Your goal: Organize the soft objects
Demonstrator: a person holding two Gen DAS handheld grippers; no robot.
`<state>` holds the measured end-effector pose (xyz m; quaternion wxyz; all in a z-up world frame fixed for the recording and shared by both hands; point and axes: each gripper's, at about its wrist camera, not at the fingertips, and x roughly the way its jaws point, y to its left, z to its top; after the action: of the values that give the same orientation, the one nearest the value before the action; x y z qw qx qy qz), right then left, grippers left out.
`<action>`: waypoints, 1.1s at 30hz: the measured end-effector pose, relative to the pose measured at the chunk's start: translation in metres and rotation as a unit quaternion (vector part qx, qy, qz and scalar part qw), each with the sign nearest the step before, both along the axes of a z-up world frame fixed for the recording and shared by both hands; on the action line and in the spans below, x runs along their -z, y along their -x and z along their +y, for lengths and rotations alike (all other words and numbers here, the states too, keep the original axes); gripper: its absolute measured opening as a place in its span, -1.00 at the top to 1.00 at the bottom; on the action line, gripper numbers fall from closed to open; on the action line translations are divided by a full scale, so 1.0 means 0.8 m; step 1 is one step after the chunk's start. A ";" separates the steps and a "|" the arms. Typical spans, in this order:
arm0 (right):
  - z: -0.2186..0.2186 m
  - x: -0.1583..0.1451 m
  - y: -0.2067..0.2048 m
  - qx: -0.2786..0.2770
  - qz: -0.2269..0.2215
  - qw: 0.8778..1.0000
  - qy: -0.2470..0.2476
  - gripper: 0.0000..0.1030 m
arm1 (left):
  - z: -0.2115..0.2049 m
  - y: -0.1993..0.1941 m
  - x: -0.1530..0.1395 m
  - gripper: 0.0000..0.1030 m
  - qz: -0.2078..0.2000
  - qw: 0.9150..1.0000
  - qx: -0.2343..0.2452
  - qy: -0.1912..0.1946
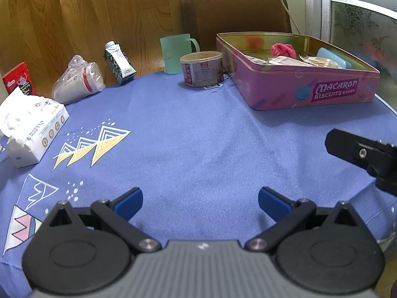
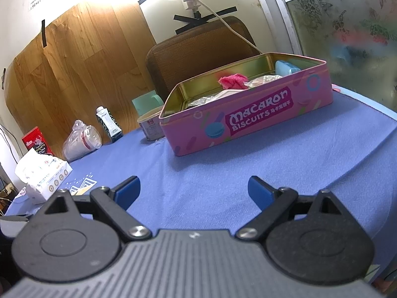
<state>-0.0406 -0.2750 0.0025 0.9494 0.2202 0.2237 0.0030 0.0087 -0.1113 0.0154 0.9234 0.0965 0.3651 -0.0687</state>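
A pink Macaron Biscuits tin (image 1: 322,92) (image 2: 248,121) stands open at the far right of the blue tablecloth. Inside lie a pink fluffy cloth (image 1: 282,49) (image 2: 234,80), clear packets (image 1: 305,60) and a light blue case (image 1: 332,58) (image 2: 286,67). My left gripper (image 1: 200,204) is open and empty, low over the bare cloth, well short of the tin. My right gripper (image 2: 194,192) is open and empty, in front of the tin. Part of the right gripper shows at the right edge of the left wrist view (image 1: 364,154).
Along the back edge stand a small can (image 1: 201,69), a green mug (image 1: 176,53), a milk carton (image 1: 119,63), bagged cups (image 1: 79,79), a red box (image 1: 18,78) and a tissue pack (image 1: 29,129). A brown chair (image 1: 235,12) stands behind the table.
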 end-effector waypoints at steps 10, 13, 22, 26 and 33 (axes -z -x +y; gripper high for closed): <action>0.000 0.001 0.000 -0.001 0.001 1.000 0.000 -0.85 | 0.003 -0.001 0.001 -1.00 0.003 1.000 0.001 0.001; 0.000 0.001 0.000 -0.001 0.001 1.000 0.000 -0.85 | 0.004 -0.002 0.002 -1.00 0.006 1.000 0.001 0.001; 0.002 0.003 -0.001 0.001 0.004 1.000 -0.001 -0.85 | -0.001 -0.005 0.007 -1.00 0.013 1.000 0.005 -0.001; 0.002 0.003 -0.002 0.002 0.005 1.000 -0.001 -0.85 | -0.001 -0.007 0.007 -1.00 0.015 1.000 0.005 -0.001; 0.000 0.002 -0.003 0.002 0.005 1.000 -0.001 -0.85 | -0.001 -0.007 0.007 -1.00 0.015 1.000 0.005 0.000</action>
<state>-0.0380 -0.2751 0.0007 0.9481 0.2213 0.2283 0.0005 0.0142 -0.1118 0.0095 0.9175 0.0974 0.3783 -0.0746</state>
